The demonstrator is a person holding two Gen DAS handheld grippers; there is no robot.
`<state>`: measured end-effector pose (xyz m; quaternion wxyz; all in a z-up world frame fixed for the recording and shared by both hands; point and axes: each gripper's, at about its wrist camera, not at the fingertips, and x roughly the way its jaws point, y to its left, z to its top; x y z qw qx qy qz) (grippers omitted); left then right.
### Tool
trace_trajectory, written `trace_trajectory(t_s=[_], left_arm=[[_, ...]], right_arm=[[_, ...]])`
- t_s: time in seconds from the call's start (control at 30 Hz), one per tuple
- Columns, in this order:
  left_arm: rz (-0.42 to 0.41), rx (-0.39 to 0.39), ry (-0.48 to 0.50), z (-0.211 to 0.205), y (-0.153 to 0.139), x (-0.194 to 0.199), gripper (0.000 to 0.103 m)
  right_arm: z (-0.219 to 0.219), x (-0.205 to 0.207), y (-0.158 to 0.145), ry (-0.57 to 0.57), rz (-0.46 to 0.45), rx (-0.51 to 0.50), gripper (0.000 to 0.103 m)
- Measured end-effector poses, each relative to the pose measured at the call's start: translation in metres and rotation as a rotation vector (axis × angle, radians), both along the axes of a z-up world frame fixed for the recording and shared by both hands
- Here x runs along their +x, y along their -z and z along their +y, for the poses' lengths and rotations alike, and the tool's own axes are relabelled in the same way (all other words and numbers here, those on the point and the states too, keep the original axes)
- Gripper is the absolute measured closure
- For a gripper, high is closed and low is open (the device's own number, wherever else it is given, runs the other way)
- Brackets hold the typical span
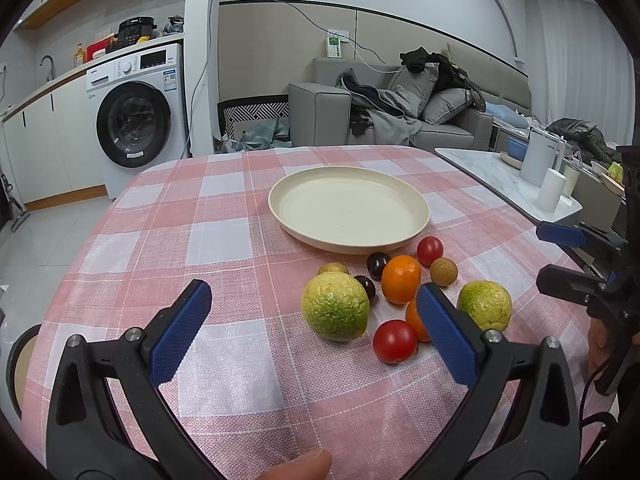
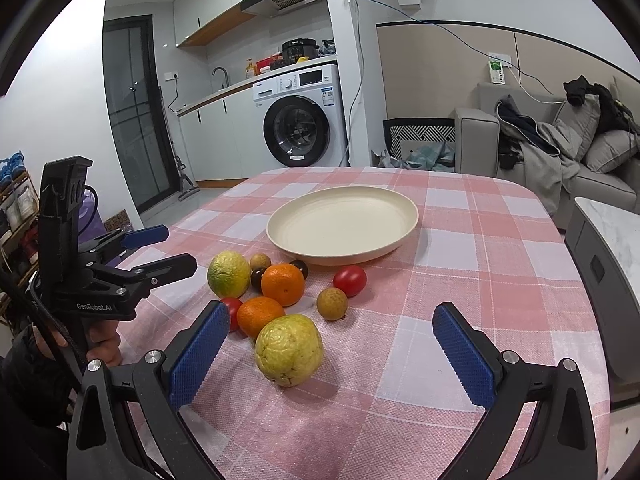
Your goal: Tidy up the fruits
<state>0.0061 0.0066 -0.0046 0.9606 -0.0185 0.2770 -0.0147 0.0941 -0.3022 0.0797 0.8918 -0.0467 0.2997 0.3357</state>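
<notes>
An empty cream plate [image 1: 348,208] [image 2: 342,224] sits on the pink checked tablecloth [image 1: 224,248]. In front of it lies a cluster of fruit: two green-yellow guavas [image 1: 335,306] [image 2: 289,349], two oranges [image 1: 401,279] [image 2: 283,284], two red tomatoes [image 1: 395,341] [image 2: 350,280], two brown longans [image 1: 443,271] [image 2: 332,303] and two dark round fruits [image 1: 378,265]. My left gripper [image 1: 314,292] hovers open over the cluster's left side, holding nothing. My right gripper [image 2: 330,310] is open above the nearest guava, also holding nothing. Each gripper shows at the edge of the other's view.
A marble side table [image 1: 500,176] with white cups stands to the right of the table. A grey sofa [image 1: 400,116] with clothes is behind, and a washing machine [image 1: 136,120] at the back left. A chair seat [image 1: 20,368] sits low at the left.
</notes>
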Motion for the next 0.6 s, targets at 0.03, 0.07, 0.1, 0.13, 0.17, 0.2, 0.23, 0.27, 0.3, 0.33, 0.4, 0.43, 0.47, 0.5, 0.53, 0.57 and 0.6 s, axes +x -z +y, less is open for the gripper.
trace_trajectory(t_s=[0.03,0.07,0.1,0.13,0.17,0.2,0.23,0.27,0.3,0.33,0.4,0.43,0.47,0.5,0.53,0.57,0.6], left_arm=[[0.001,-0.001,0.000,0.0002,0.0001,0.0000,0.001],[0.002,-0.002,0.000,0.0004,0.0001,-0.0001,0.001],[0.004,-0.003,0.001,-0.0003,-0.0002,0.0009,0.001],[0.004,-0.003,0.001,-0.0003,-0.0002,0.0008,0.001],[0.002,-0.001,0.002,-0.0005,-0.0001,0.0008,0.001],[0.002,-0.001,0.002,-0.0005,-0.0002,0.0008,0.001],[0.003,0.000,0.001,-0.0003,-0.0001,0.0009,0.001],[0.003,0.001,0.000,-0.0004,0.0000,0.0011,0.001],[0.003,0.000,0.001,-0.0003,0.0001,0.0011,0.001],[0.004,0.000,0.001,0.0000,0.0001,0.0013,0.001],[0.007,-0.001,-0.002,0.0000,0.0007,0.0013,0.001],[0.008,-0.002,-0.004,0.0004,0.0007,0.0012,0.001],[0.008,-0.003,-0.006,0.0008,0.0007,0.0010,0.001],[0.010,-0.005,-0.008,0.0009,0.0010,0.0009,0.001],[0.014,-0.005,-0.010,0.0009,0.0015,0.0017,0.001],[0.019,-0.007,-0.012,0.0015,0.0020,0.0025,0.001],[0.022,-0.009,-0.014,0.0025,0.0024,0.0039,0.001]], right_arm=[[0.0000,0.0006,0.0003,0.001,0.003,-0.001,0.000],[-0.0004,0.0007,0.0003,0.004,0.004,-0.003,0.000],[-0.0004,0.0012,0.0005,0.006,0.006,-0.005,0.000],[-0.0003,0.0017,0.0009,0.007,0.008,-0.007,0.000],[-0.0004,0.0016,0.0008,0.010,0.008,-0.010,0.000],[-0.0001,0.0015,0.0008,0.012,0.007,-0.013,0.000],[0.0005,0.0014,0.0008,0.012,0.007,-0.015,0.000],[0.0009,0.0013,0.0010,0.010,0.006,-0.018,0.000],[0.0013,0.0011,0.0010,0.011,0.005,-0.022,0.000],[0.0031,0.0015,0.0016,0.014,0.003,-0.029,0.000],[0.0043,0.0017,0.0021,0.019,0.001,-0.041,0.000],[0.0040,0.0018,0.0022,0.026,0.000,-0.045,0.000],[0.0036,0.0026,0.0025,0.037,0.000,-0.050,0.000],[0.0035,0.0035,0.0028,0.040,0.006,-0.050,0.000],[0.0031,0.0047,0.0034,0.044,0.012,-0.051,0.000],[0.0027,0.0058,0.0038,0.049,0.015,-0.053,0.000],[0.0028,0.0057,0.0037,0.050,0.016,-0.055,0.000]])
